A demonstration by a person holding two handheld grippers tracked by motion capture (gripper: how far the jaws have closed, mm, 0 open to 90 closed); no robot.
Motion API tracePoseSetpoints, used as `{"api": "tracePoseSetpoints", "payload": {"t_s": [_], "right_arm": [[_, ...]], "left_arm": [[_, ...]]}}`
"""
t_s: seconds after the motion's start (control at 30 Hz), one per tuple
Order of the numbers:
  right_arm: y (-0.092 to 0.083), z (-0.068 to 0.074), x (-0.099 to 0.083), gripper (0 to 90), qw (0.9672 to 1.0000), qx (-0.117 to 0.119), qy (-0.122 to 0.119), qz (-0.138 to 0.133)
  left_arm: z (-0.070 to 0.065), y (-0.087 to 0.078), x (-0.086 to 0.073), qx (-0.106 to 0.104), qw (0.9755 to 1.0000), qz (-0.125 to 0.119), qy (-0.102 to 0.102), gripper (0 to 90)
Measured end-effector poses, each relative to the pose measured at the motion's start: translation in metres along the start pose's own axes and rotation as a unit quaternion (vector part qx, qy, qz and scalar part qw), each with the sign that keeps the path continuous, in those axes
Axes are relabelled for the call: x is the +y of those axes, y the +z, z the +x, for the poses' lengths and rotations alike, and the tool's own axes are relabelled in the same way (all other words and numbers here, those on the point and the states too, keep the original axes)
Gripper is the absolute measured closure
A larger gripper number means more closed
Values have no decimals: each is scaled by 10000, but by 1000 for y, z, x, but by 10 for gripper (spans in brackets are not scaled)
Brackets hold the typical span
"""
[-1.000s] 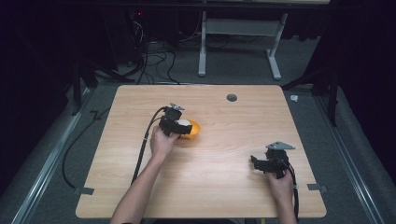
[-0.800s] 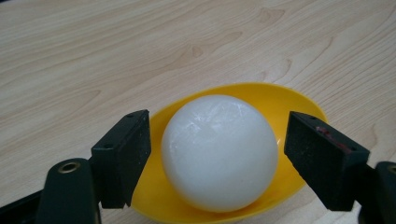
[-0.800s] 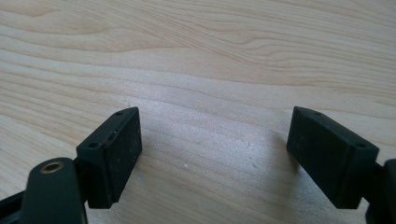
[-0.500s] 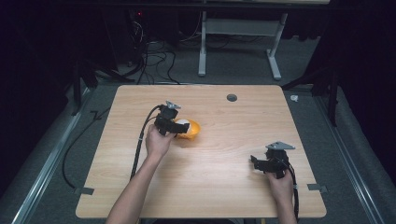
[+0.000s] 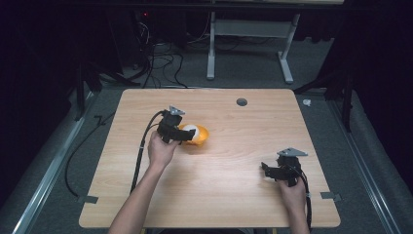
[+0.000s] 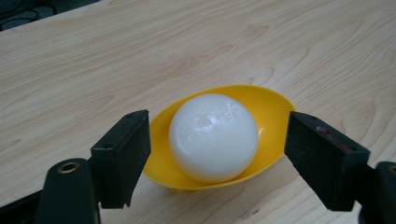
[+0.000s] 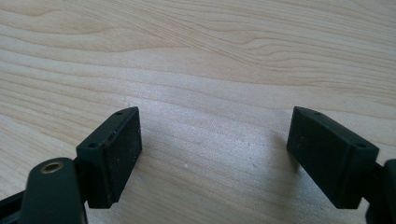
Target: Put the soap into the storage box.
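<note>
White glossy ball (image 6: 213, 136) sits cradled in a shallow yellow plastic bowl (image 6: 268, 109); left tongs (image 6: 217, 156) straddle it wide open, likely to grab; right tongs (image 7: 215, 154) gape empty over the table (image 5: 224, 195).

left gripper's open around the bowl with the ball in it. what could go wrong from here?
1. The left gripper has its jaws spread either side of the yellow bowl; closing could squeeze the thin rim and flex it rather than grip it.
2. The white ball sits loose, higher than the rim, so a tilt or bump might roll it onto the table.
3. The right gripper is far off, open over bare wood, too far to steady anything.
</note>
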State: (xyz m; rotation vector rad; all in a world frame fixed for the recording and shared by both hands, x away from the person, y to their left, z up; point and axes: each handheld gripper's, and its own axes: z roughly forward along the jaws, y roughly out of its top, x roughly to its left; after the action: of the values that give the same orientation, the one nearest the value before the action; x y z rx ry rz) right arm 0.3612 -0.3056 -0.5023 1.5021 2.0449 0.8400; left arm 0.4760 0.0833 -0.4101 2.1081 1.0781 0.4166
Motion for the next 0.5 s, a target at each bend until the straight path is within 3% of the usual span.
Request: {"api": "tracePoseSetpoints", "payload": {"t_s": [0.5], "right_arm": [[0,0,0,189,10000,-3,-11,-3]], "left_arm": [[7,-19,-9,45,9999,-111,-90,236]]}}
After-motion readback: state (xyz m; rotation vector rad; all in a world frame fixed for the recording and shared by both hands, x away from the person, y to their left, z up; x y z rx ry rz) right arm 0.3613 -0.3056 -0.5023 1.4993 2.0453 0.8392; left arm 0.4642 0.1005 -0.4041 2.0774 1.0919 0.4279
